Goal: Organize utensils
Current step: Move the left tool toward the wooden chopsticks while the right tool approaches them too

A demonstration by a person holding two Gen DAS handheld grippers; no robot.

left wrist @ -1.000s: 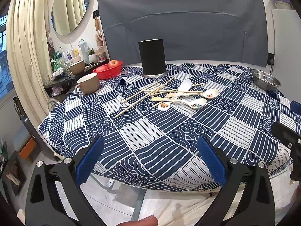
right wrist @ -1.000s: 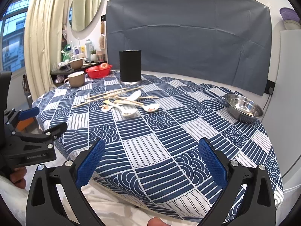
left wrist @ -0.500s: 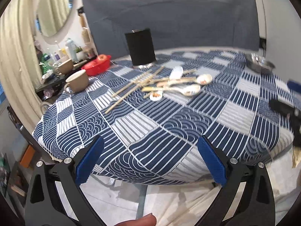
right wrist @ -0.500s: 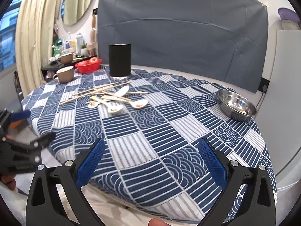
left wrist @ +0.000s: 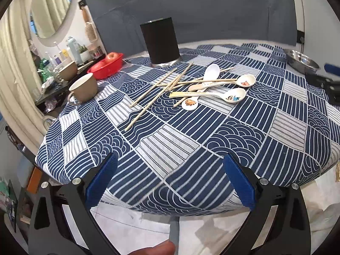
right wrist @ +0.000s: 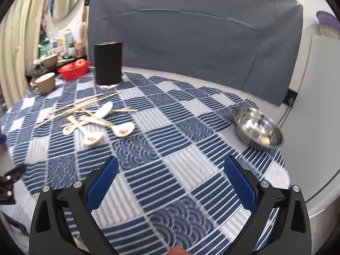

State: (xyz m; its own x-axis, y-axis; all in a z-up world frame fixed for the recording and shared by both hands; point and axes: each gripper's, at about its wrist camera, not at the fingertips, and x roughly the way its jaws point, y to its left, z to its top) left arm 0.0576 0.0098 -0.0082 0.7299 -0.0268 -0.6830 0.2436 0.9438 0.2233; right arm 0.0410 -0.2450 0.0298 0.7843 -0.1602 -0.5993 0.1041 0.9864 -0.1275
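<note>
Blue-and-white patterned tablecloth (left wrist: pixel 223 131) is covering the table, and both grippers are hovering at its near edge with nothing between the fingers. Left gripper (left wrist: pixel 170 182) is sitting with its blue pads spread wide apart, empty. Right gripper (right wrist: pixel 171 182) is showing the same, pads wide apart, empty, over the near right part of the cloth. Wooden chopsticks (left wrist: pixel 157 89) are lying scattered in a loose crossed heap in the middle of the table, some tips overlapping the spoons. White ceramic spoons (left wrist: pixel 221 85) are lying just right of the chopsticks, four of them, handles crossing each other and touching the sticks. Black cylindrical holder (left wrist: pixel 160 40) is standing upright at the far side, just beyond the heap, apart from it. Brown mug (left wrist: pixel 82 88) is sitting at the far left, red basket (left wrist: pixel 107 67) with apples beyond it. Steel bowl (right wrist: pixel 258 128) is resting at the far right edge, well apart from the utensils.
</note>
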